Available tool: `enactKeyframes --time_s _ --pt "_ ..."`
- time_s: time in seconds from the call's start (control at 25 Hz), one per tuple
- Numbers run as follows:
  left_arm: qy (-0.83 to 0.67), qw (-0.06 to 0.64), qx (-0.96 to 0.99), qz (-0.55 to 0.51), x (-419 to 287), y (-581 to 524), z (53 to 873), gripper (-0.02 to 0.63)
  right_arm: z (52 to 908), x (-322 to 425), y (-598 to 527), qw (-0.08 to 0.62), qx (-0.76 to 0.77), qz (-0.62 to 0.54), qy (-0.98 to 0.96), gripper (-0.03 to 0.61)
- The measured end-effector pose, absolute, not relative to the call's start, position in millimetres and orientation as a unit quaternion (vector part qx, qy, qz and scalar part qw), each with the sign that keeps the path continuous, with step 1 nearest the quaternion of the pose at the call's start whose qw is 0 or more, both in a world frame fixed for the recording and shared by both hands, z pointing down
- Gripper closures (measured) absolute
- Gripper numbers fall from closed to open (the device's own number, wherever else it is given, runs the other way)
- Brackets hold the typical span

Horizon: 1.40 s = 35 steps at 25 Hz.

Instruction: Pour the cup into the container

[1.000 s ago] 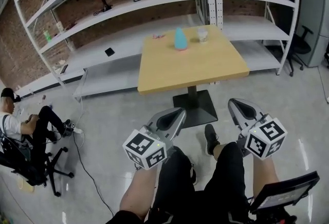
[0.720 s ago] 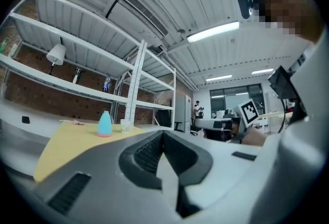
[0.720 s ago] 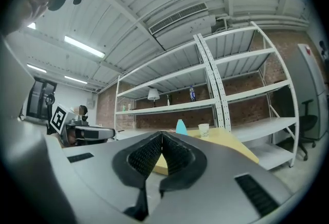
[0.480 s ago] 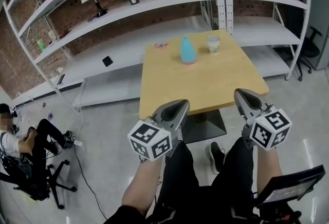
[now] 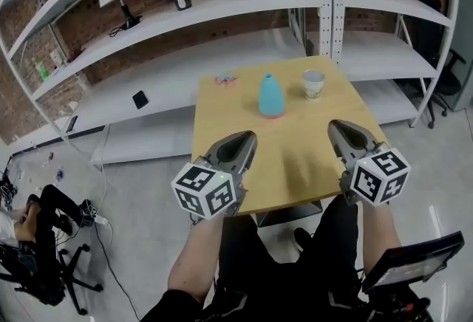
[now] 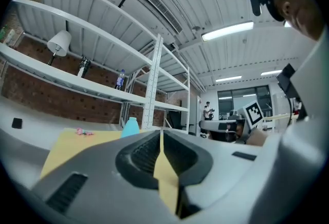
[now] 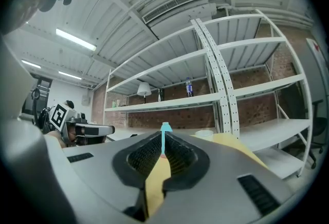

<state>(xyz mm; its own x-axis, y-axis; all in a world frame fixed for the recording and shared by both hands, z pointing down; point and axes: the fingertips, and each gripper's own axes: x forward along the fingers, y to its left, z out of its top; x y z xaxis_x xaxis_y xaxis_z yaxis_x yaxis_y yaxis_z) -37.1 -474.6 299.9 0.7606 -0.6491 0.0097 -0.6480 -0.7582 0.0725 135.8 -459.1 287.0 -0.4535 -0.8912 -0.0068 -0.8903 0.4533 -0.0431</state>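
Seen from above, a person stands at the near edge of a wooden table (image 5: 295, 165) with a gripper in each hand. The left gripper (image 5: 245, 142), at seven o'clock from the table's middle, has its jaws pressed together on nothing. At eleven o'clock lies a small pink object (image 5: 225, 80). At twelve o'clock stands the container (image 5: 271, 95), a blue-green bottle shape with a narrow neck. Near it but apart, at one o'clock, stands the cup (image 5: 314, 83) (whether it holds anything cannot be seen). The right gripper (image 5: 338, 130), at five o'clock, is likewise closed and empty. The cup looks light and thin-walled, so likely to crush; a gentle sideways grip around its middle seems best, once the jaws are opened
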Motion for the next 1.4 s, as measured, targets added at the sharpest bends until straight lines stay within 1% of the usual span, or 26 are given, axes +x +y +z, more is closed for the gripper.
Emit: enactKeyframes --time_s 0.32,0.4,0.6,0.76,0.92,1.16,1.4 --pt "-0.327 0.000 0.945 0.013 -17 -537 301 0.613 291 154 -537 0.004 -0.538 -0.025 0.843 0.575" --pt "-0.331 0.003 0.944 0.014 -19 -551 303 0.612 294 155 -551 -0.001 -0.538 -0.028 0.842 0.572" --pt "-0.315 0.006 0.948 0.044 -13 -571 315 0.612 302 155 -583 -0.018 -0.539 -0.036 0.842 0.498" --pt "-0.307 0.012 0.950 0.047 -5 -578 322 0.613 315 164 -606 -0.032 -0.546 -0.055 0.835 0.392" --pt "-0.299 0.015 0.953 0.050 0 -582 328 0.612 329 176 -628 -0.049 -0.563 -0.073 0.822 0.324" --pt "-0.283 0.037 0.957 0.043 5 -587 342 0.612 357 188 -662 -0.089 -0.573 -0.100 0.808 0.257" --pt "-0.265 0.027 0.962 0.058 14 -587 352 0.612 370 191 -688 -0.110 -0.569 -0.109 0.808 0.252"
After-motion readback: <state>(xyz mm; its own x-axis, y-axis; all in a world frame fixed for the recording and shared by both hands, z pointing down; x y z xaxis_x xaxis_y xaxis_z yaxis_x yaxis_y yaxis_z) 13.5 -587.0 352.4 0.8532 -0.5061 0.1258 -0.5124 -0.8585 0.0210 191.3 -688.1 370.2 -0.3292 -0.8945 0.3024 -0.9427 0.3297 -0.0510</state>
